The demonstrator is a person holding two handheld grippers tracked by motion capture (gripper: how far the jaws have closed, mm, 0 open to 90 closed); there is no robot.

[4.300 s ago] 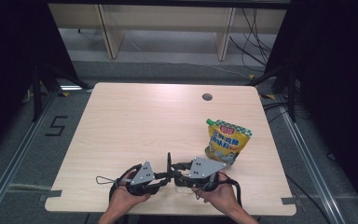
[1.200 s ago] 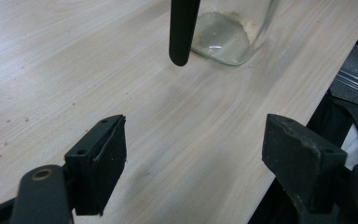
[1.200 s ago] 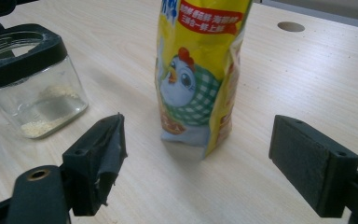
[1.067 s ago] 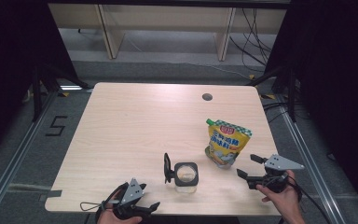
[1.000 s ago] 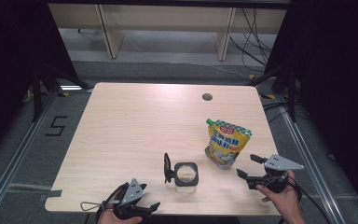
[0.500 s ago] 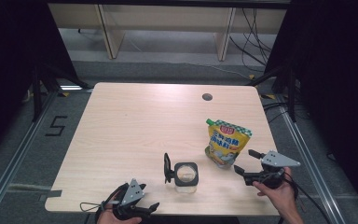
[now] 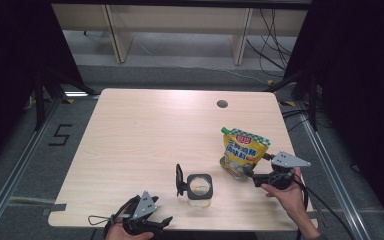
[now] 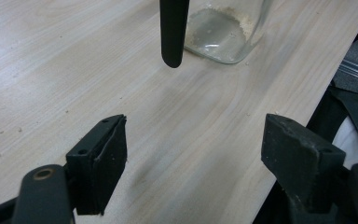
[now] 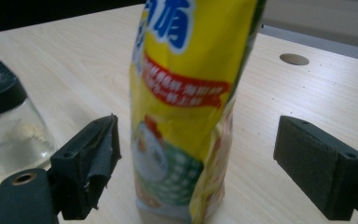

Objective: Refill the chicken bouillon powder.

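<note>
A yellow stand-up pouch with a green checked top and a green cap stands upright on the right half of the light wooden table, and the right gripper reaches toward its base from the person's side, held in the right hand. In the right gripper view the pouch rises between the two black jaws, which stand wide apart; they have just been opening, and neither pad touches the pouch, with a clear gap on the right side and a narrower one on the left. To the left of the pouch, a clear glass jar with a square black rim stands near the front edge of the table, its black lid hinged up on edge at its left side; a little pale residue shows at the bottom of the jar in the left gripper view. The jar and the pouch stand near each other but apart. The left gripper rests low at the front edge of the table, left of the jar, and its jaws are spread wide with only bare wood between them; the dark lid hangs into that view from above. A round cable hole sits in the table toward the far edge, well apart from everything else
</note>
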